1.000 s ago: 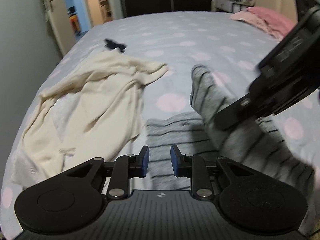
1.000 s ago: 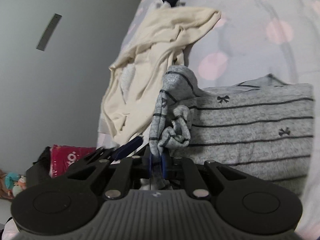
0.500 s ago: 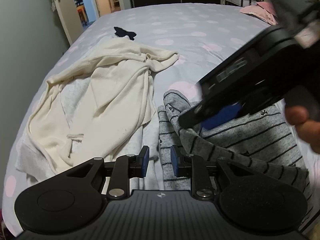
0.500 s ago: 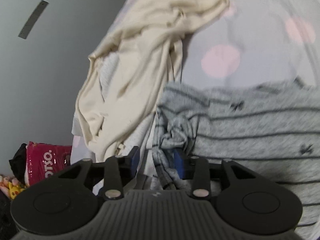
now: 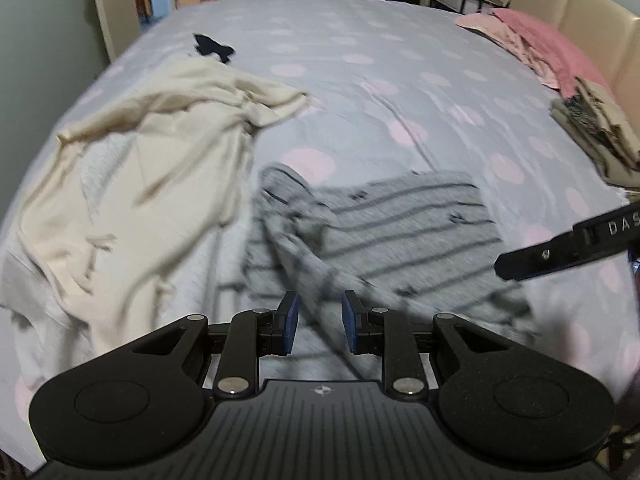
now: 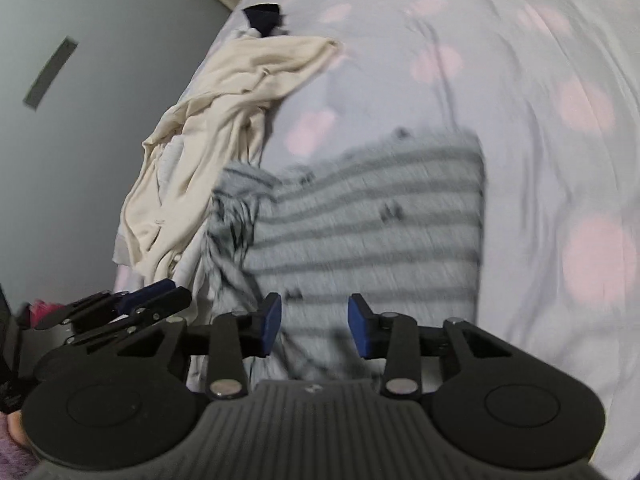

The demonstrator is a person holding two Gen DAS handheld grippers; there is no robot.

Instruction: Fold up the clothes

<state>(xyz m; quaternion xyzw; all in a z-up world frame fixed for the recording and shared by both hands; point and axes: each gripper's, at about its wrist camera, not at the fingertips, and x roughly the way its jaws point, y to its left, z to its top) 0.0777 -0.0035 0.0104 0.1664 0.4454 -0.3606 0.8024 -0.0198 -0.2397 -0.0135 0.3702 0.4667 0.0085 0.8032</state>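
A grey striped top [image 5: 400,220] lies flat on the spotted bed sheet [image 5: 380,80], its sleeve [image 5: 288,208] folded in over the left side. My left gripper [image 5: 320,320] hovers over the top's near edge, open, with nothing pinched between the blue pads. My right gripper [image 6: 314,326] hangs over the same top [image 6: 360,232], open and empty, the bunched sleeve [image 6: 232,216] lying free ahead on its left. One right-gripper finger [image 5: 560,254] reaches in from the right edge of the left wrist view. The left gripper [image 6: 148,296] shows at the left of the right wrist view.
A crumpled cream garment [image 5: 160,160] lies left of the top, touching it, beside the bed's left edge and a grey wall [image 6: 80,120]. A small dark item [image 5: 212,46] lies beyond it. Pink clothes [image 5: 532,36] and a folded stack [image 5: 592,124] sit far right by the headboard [image 5: 572,4].
The right gripper opened and let go of the grey sleeve, which now lies on the top, then drew back to the right. The left gripper shifted slightly, its gap unchanged.
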